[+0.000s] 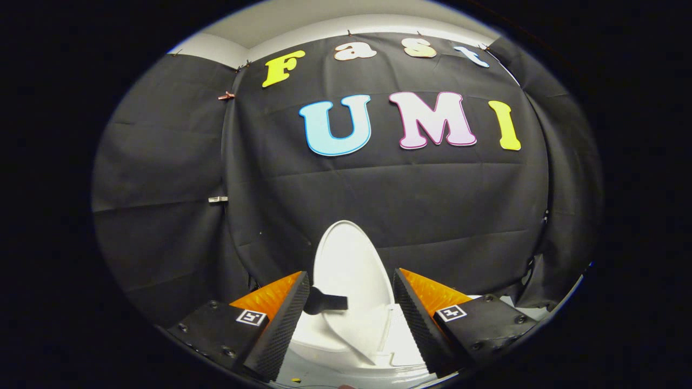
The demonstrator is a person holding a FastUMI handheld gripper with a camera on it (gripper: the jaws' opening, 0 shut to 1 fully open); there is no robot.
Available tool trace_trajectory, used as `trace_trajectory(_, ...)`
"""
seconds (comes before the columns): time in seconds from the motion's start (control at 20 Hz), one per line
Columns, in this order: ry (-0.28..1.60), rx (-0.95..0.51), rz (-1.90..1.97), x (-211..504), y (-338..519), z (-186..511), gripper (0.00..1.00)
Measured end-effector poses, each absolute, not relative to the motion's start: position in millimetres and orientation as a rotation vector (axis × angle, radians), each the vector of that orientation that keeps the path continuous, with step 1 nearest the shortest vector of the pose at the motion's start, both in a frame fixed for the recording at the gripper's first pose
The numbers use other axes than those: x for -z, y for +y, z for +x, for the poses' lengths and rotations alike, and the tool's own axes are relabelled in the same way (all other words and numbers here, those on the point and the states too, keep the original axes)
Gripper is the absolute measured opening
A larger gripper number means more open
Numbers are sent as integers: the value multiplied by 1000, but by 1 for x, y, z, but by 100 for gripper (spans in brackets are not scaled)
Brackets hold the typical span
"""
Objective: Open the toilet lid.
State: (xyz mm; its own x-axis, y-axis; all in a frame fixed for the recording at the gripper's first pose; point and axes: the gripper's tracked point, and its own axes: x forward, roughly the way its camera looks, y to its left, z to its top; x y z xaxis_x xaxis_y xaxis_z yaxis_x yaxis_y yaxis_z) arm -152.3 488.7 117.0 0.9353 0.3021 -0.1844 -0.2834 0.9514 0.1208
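The white toilet lid (351, 275) stands raised, tilted up and leaning toward the black cloth wall behind it. A small dark handle tab (324, 301) sticks out from the lid's left edge, close to the left finger. Below the lid I see the white seat and bowl rim (324, 340). My gripper (351, 316) is open, its two fingers spread on either side of the lid's lower part, with neither finger pressing on it.
Black cloth walls close the booth behind the toilet and on both sides. A white surface (530, 310) shows to the right behind the right finger. A pale ceiling band (335, 21) runs above the cloth.
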Motion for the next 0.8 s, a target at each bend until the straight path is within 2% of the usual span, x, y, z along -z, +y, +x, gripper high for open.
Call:
trace_trajectory(0.3, 161, -270, 99, -112, 401, -123, 97)
trace_trajectory(0.8, 149, -195, 3, -52, 234, -48, 98)
